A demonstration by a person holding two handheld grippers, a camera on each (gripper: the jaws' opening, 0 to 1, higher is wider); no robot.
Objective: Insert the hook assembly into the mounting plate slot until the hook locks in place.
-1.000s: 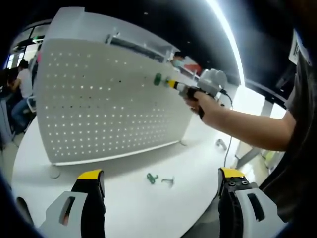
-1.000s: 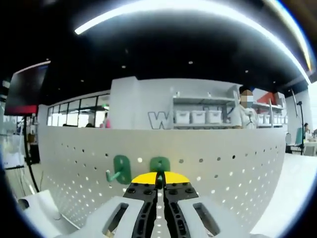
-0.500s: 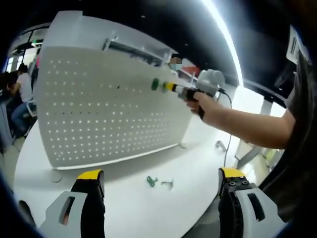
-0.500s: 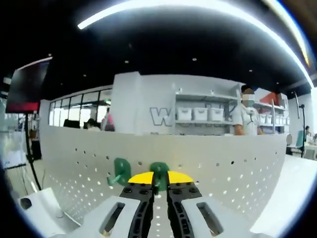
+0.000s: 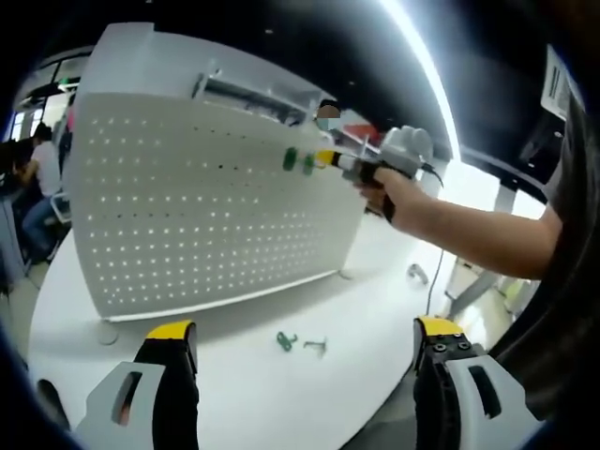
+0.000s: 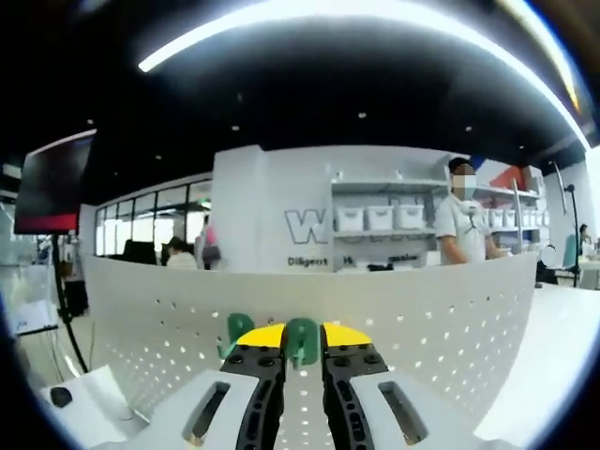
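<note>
— While your left hand-held gripper [image 5: 300,375] hangs wide and empty over the white worktop [image 5: 234,394], spare hooks [image 5: 287,340] lie near; the right hand-held gripper [image 5: 330,159] presses a green hook [image 5: 308,164] to the pegboard [image 5: 187,206].

— Locked?

— Can't tell. Right view: jaws narrowly pinch the green hook [image 6: 301,339] at the pegboard [image 6: 422,319], beside another hook [image 6: 239,330]; shelves [image 6: 375,220] and people behind.

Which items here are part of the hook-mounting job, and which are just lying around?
Job items:
right claw
green hook between its jaws
second green hook on the board
white pegboard

Lying about:
loose green hook on table
small metal hook beside it
</note>
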